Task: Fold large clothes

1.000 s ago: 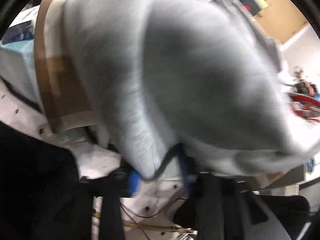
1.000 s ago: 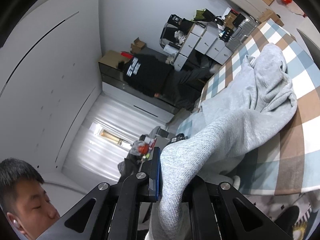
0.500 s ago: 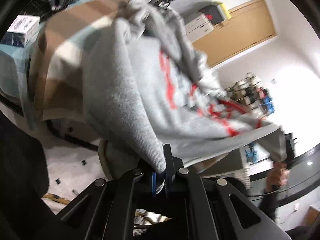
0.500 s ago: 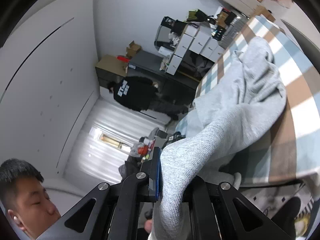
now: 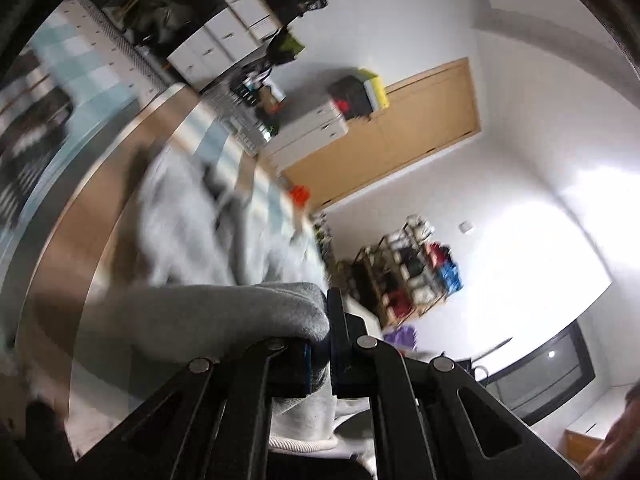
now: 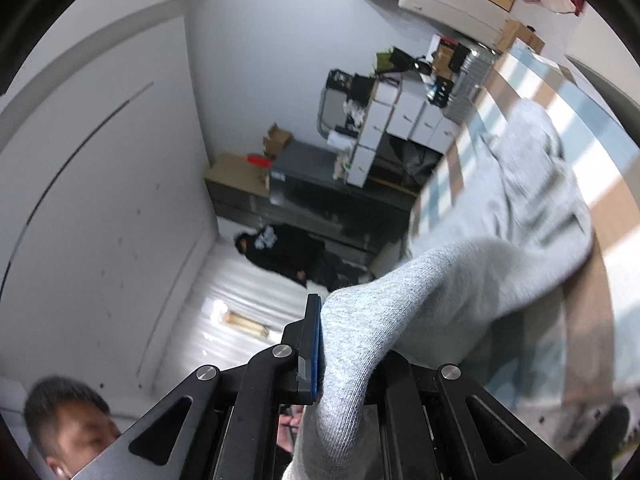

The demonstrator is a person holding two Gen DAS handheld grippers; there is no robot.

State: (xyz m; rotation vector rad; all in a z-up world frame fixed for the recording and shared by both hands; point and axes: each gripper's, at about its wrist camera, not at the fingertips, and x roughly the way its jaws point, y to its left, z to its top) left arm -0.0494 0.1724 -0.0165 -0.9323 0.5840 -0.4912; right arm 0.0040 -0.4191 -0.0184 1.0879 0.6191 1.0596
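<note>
Between the two grippers a grey sweatshirt (image 5: 188, 240) spans, most of it heaped on the checked bed cover (image 5: 92, 184), its long axis running away toward the far edge. Left gripper (image 5: 320, 344): jaws pinched tight on a rolled, thick knit fold that trails off to the left and down to the bed. Right gripper (image 6: 340, 344): jaws clamped on another ribbed, soft fold, the cloth stretching right toward the heap. Both hold equally close; the next move likely depends on lifting these edges together.
</note>
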